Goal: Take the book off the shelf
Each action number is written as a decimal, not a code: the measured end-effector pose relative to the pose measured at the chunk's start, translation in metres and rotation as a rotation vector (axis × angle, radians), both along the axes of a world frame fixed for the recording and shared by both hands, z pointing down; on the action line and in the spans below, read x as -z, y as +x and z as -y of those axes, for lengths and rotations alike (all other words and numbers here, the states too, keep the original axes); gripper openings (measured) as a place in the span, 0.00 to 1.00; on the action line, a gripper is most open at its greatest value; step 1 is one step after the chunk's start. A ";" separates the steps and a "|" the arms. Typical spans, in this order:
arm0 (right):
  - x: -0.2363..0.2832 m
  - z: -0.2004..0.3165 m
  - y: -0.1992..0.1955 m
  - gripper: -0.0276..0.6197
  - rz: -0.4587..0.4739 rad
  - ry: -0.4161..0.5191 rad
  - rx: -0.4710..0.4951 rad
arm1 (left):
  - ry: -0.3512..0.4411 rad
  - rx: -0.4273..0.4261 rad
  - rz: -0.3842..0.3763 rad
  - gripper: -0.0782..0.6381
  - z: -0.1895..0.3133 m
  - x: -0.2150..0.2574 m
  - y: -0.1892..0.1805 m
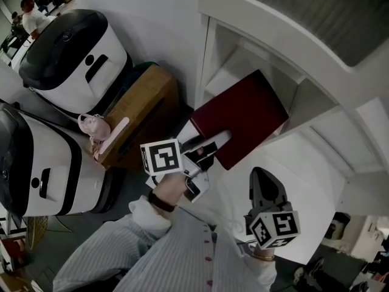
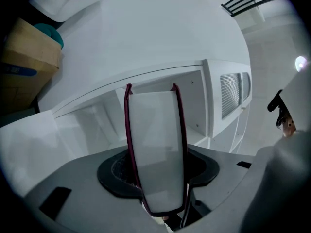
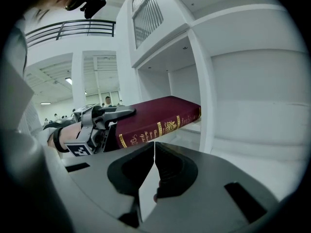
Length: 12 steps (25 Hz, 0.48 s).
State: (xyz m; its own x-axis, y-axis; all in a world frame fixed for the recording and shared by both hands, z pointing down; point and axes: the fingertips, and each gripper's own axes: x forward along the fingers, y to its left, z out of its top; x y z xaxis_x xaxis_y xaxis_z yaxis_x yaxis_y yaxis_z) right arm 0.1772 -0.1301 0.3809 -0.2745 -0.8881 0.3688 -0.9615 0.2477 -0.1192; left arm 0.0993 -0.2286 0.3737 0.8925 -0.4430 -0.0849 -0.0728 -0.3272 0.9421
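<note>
Far left: an upper machine (image 1: 67,53) and a lower machine (image 1: 36,163), both white with black tops, are seen side by side. People (image 1: 27,11) are seen far behind them.
Box: a brown box (image 1: 143,111) is placed between the machines and the shelf. A pink object (image 1: 97,128) lies on its near corner; what it is cannot be made out.
Left hand-held gripper (image 1: 216,140): clamped on the near end of the book. One jaw is laid along the top cover and the other is tucked under it. In the left gripper view the page edge fills the gap between the jaws.
Marker cube (image 1: 161,157): mounted behind the jaws, next to the wrist and a striped sleeve (image 1: 152,248).
Book (image 1: 243,117): dark red, with gold print on the spine, held roughly flat. The near part is out in front of the shelf and the far end is inside an open compartment. Contact with the board below cannot be judged.
Shelf (image 1: 205,59): white, divided into open compartments by upright panels. Only the one book is seen in it.
Right hand-held gripper (image 1: 262,181): clenched, jaws pressed together with nothing between them. It is held low, to the right of the book and apart from it, pointed towards the shelf.
</note>
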 end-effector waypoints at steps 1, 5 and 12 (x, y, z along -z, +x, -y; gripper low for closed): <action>-0.001 -0.004 -0.003 0.07 0.003 -0.004 -0.004 | -0.004 0.002 -0.004 0.44 -0.003 0.000 -0.004; -0.003 -0.023 -0.013 0.07 0.008 -0.012 -0.002 | 0.002 0.017 -0.011 0.44 -0.018 0.003 -0.018; -0.002 -0.055 -0.016 0.06 0.010 -0.009 0.039 | 0.010 0.062 -0.009 0.44 -0.050 0.009 -0.031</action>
